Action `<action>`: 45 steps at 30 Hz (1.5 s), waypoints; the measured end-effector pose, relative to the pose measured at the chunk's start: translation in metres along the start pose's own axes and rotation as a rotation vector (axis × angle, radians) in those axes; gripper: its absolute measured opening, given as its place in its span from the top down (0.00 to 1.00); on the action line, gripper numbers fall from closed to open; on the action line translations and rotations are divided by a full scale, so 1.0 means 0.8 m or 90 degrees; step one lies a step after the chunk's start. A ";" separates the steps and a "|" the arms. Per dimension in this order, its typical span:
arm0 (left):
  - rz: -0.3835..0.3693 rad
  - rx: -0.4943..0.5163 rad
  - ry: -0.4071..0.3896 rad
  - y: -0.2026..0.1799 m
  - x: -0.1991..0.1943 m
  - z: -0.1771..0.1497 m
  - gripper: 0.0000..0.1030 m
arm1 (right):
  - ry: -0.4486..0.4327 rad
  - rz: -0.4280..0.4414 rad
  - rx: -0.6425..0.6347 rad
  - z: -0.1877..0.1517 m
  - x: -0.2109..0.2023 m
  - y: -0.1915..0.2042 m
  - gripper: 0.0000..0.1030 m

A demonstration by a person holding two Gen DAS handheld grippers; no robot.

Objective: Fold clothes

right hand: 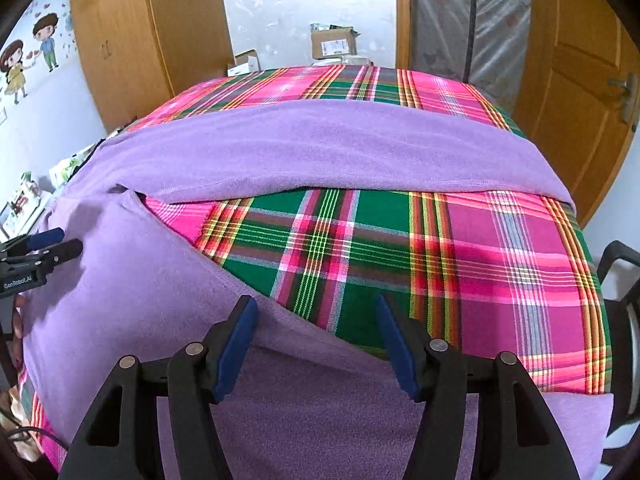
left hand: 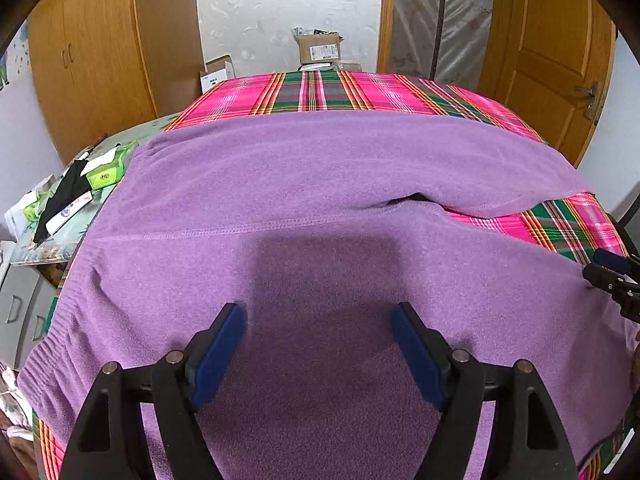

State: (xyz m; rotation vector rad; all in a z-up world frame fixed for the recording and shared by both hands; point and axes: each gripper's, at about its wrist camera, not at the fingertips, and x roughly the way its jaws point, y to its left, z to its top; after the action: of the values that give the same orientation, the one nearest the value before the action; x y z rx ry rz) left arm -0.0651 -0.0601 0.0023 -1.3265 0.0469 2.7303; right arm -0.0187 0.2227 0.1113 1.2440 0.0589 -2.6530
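A purple fleece garment (left hand: 320, 184), apparently trousers with a ribbed waistband (left hand: 52, 340) at the left, lies spread on a table under a pink and green plaid cloth (right hand: 400, 248). One leg (right hand: 320, 148) runs across the far side. The other leg (right hand: 132, 280) lies near, with bare plaid between them. My left gripper (left hand: 318, 312) hovers open over the near part of the garment, nothing between its blue pads. My right gripper (right hand: 315, 304) stands open above the near leg's edge, where fleece meets plaid. Each gripper shows at the edge of the other's view: right gripper (left hand: 602, 267), left gripper (right hand: 70, 241).
Left of the table a lower surface holds green tissue packs (left hand: 106, 170) and a black item (left hand: 64, 196), with grey drawers (left hand: 20, 308) below. Beyond stand wooden wardrobes (left hand: 100, 52), cardboard boxes (left hand: 320, 48) and a wooden door (left hand: 560, 60). A black chair (right hand: 624, 320) stands at the right.
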 end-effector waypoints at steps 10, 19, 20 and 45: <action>0.000 -0.003 -0.001 0.000 0.000 -0.001 0.24 | 0.001 -0.002 -0.004 0.000 0.001 0.001 0.38; 0.007 -0.005 -0.005 0.000 -0.002 -0.002 0.31 | 0.001 -0.001 -0.003 0.000 0.000 0.000 0.38; 0.006 -0.005 -0.006 0.000 -0.002 -0.002 0.32 | 0.001 0.000 -0.002 0.000 0.000 0.000 0.38; -0.005 0.011 -0.009 -0.009 -0.004 0.000 0.46 | 0.002 -0.002 -0.005 0.000 0.001 0.001 0.37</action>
State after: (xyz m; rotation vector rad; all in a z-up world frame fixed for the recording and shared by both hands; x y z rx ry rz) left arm -0.0620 -0.0533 0.0048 -1.2991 0.0627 2.7263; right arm -0.0191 0.2219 0.1113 1.2462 0.0728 -2.6510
